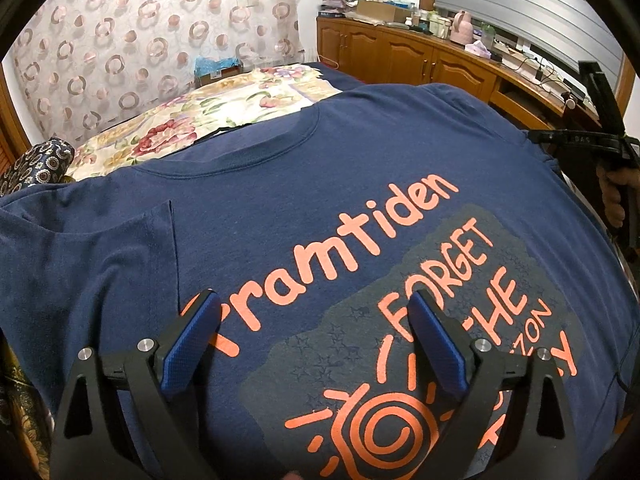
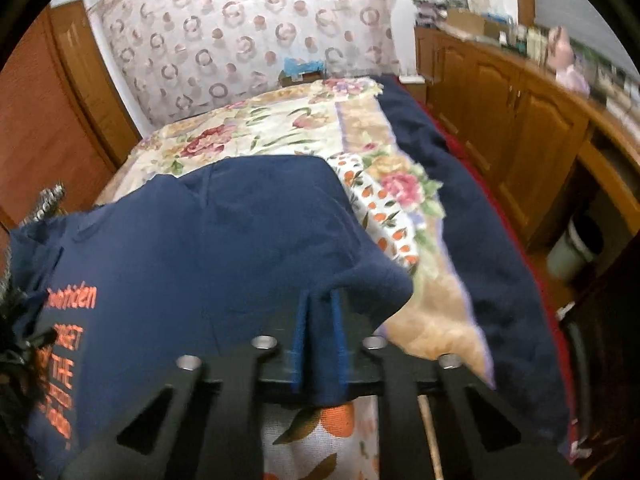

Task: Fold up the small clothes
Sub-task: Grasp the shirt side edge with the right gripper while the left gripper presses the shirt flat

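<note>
One navy tee (image 1: 320, 208) on bed: L gripper (image 1: 316, 320) jaws wide, empty; R gripper (image 2: 318, 312) clamped on tee's edge.

Left wrist view close above the navy T-shirt (image 1: 280, 208), tilted down toward the curtain (image 1: 140, 32), right wrist view at the shirt's right edge, same direction, both share bed (image 2: 280, 128) and cabinets (image 2: 500, 120)

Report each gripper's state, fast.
Left gripper: open, holding nothing, above the navy T-shirt.
Right gripper: closed on the T-shirt's edge.
</note>
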{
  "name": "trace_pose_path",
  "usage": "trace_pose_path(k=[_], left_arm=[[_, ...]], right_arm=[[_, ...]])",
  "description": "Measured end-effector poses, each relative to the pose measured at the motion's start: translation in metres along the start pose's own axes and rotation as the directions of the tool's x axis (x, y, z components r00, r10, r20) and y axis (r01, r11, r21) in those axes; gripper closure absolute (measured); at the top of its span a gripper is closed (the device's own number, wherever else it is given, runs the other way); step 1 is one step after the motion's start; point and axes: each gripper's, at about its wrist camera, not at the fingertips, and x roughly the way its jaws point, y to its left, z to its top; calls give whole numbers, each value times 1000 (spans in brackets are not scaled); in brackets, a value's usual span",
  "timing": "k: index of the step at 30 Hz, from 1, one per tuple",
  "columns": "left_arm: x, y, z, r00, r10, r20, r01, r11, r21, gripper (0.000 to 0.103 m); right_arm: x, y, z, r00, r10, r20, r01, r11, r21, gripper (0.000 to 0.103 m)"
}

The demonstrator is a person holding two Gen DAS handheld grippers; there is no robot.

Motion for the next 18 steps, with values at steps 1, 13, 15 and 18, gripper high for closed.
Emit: trace_pose_path(k=[1, 13, 15, 18], left_arm=[[0, 0, 0, 1000, 0, 0, 0, 1000, 0, 8], [0, 0, 0, 1000, -2, 0, 2, 1000, 0, 6], [0, 1, 0, 1000, -4, 1, 4, 1000, 0, 6], [0, 3, -1, 1000, -15, 6, 15, 1000, -1, 6]], right_arm=[[-3, 3, 0, 1000, -18, 9, 18, 1000, -19, 99], [-54, 51, -2, 987, 3, 161, 23, 987, -159, 101], [-56, 65, -5, 987, 41, 155, -10, 982, -190, 101], [-51, 82, -13, 988, 79, 130, -49, 973, -224, 101]])
